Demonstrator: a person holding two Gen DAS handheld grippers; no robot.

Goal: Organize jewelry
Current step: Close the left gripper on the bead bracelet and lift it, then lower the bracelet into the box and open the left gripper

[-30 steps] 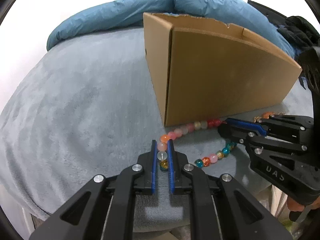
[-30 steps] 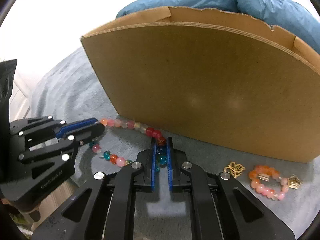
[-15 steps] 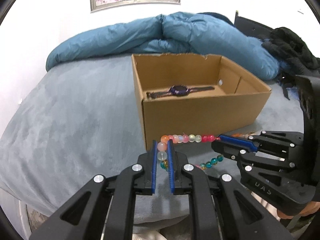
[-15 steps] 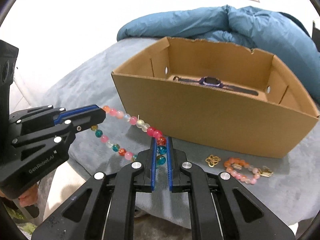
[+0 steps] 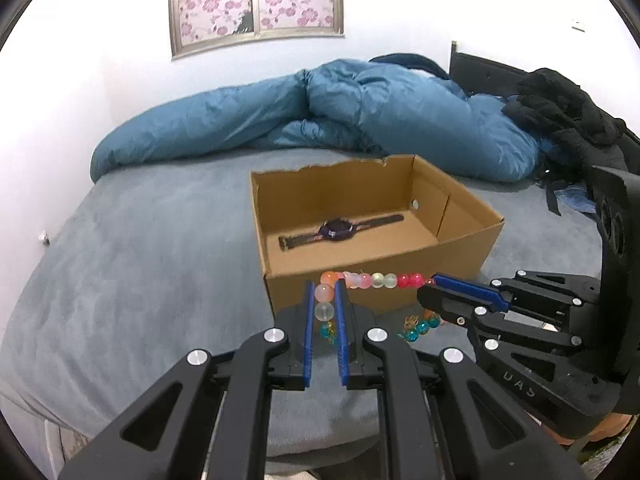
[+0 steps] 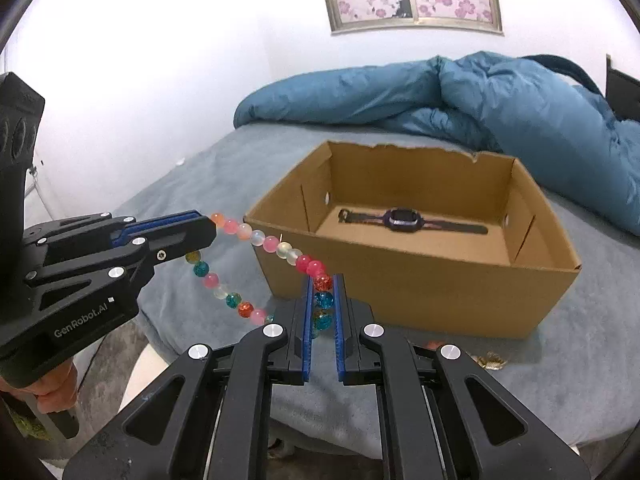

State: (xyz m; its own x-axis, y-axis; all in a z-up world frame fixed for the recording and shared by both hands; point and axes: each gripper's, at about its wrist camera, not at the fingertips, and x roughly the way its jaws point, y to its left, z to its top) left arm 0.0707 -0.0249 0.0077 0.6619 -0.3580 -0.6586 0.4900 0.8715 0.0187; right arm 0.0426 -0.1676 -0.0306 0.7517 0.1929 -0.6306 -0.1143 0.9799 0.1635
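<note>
My left tool point(image 5: 323, 308) and right tool point(image 6: 322, 300) each clench one end of the bead necklace point(image 6: 272, 245), strung between them in the air before the cardboard box point(image 6: 420, 300). Next I need it over the near wall, beside the watch point(image 6: 404, 220), then both tools released.

Glossy glass-like beads of the necklace point(image 6: 276, 245), matt brown cardboard box point(image 6: 420, 300), plush grey bed cover point(image 5: 140, 260), shiny blue quilted duvet point(image 5: 360, 120) at twelve o'clock.

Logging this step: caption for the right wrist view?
Both claws hold a multicoloured glass-bead necklace stretched before the open brown cardboard box.
</note>
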